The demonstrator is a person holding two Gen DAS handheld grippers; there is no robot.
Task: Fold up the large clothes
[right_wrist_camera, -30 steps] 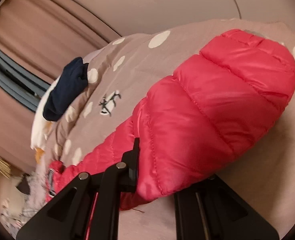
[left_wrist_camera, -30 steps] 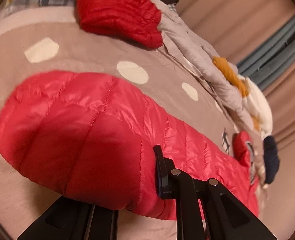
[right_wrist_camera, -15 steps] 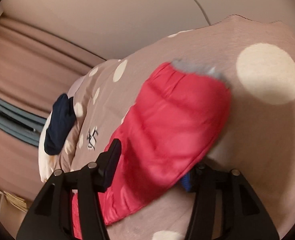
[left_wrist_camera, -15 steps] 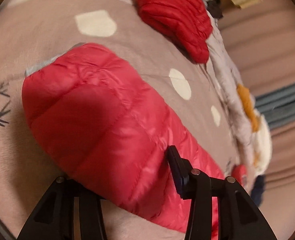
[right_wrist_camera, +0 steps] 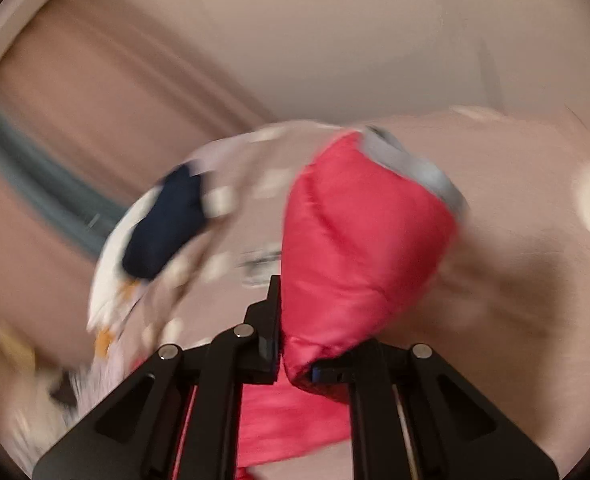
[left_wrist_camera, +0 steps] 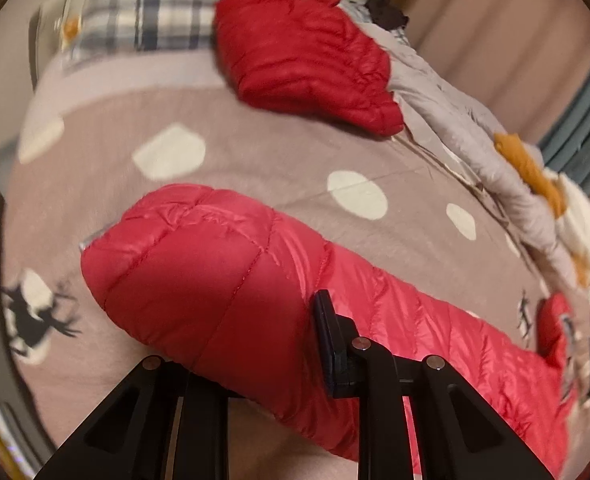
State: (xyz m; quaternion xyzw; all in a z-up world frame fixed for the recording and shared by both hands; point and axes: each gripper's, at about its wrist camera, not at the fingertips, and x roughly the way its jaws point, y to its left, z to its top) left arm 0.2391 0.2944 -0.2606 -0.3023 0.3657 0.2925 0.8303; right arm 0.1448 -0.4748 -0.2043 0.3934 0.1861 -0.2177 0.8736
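My right gripper [right_wrist_camera: 295,364] clamps the near edge of the pink-red down jacket [left_wrist_camera: 223,280], jaws just having closed on the fabric; my left gripper [left_wrist_camera: 255,360] pinches the same quilted hem. The jacket lies across the spotted brown bedspread [left_wrist_camera: 255,152]. I judge a fold beginning: next, both corners must lift evenly and carry over toward the far end.

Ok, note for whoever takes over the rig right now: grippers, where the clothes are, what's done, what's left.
Left gripper: shut on the pink puffer jacket, near one end.
Right gripper: shut on the same jacket, lifted off the spotted blanket.
Both jaws have just closed on it.
Done: a red jacket lies bundled at the far side.
Left: finish folding the pink one; the grey garment looks unfolded.
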